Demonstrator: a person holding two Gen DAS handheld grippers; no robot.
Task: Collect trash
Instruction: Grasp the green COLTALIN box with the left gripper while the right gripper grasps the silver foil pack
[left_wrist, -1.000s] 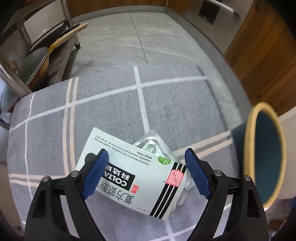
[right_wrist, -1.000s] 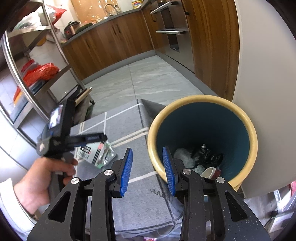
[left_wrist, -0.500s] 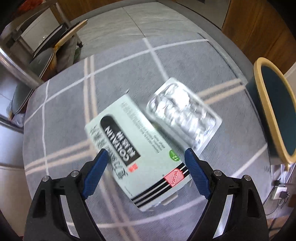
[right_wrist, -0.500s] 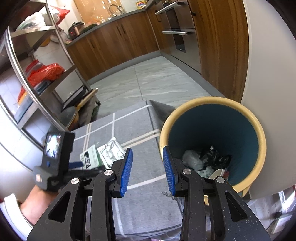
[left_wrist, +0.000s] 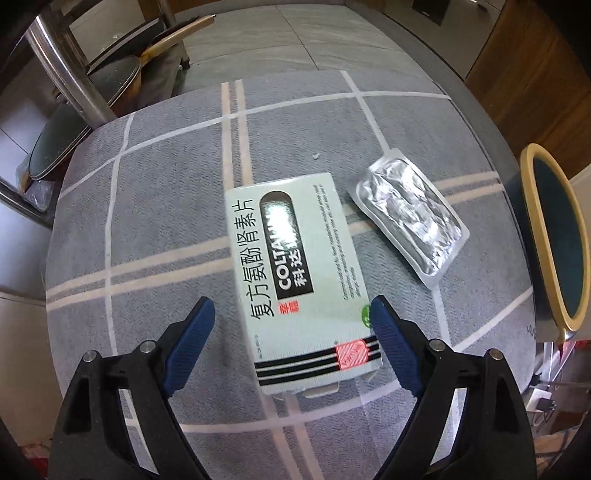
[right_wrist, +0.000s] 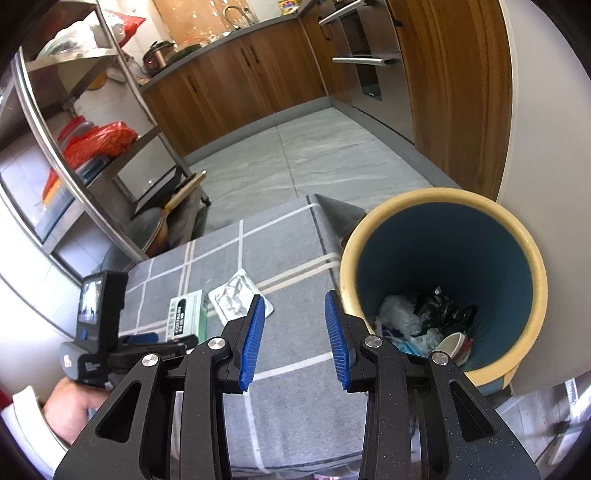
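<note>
Reading "COLTALIN" (black band): medicine box (left_wrist: 303, 280)

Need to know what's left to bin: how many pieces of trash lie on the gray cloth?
2: the medicine box under the left claw, and the foil blister pack just beside it, toward the bin.

The surface (left_wrist: 166, 221) has a grey cloth with a white and beige windowpane check. The medicine box (left_wrist: 295, 273) is pale mint green with black lettering, a black label block, black stripes and a red stamp near the bottom of the frame. The blister pack (left_wrist: 406, 218) is crinkly silver foil. At right, the bin (right_wrist: 443, 201) is teal inside with a cream-yellow rim. Both hand-held grippers have black frames and blue ribbed pads (left_wrist: 188, 343).
</note>
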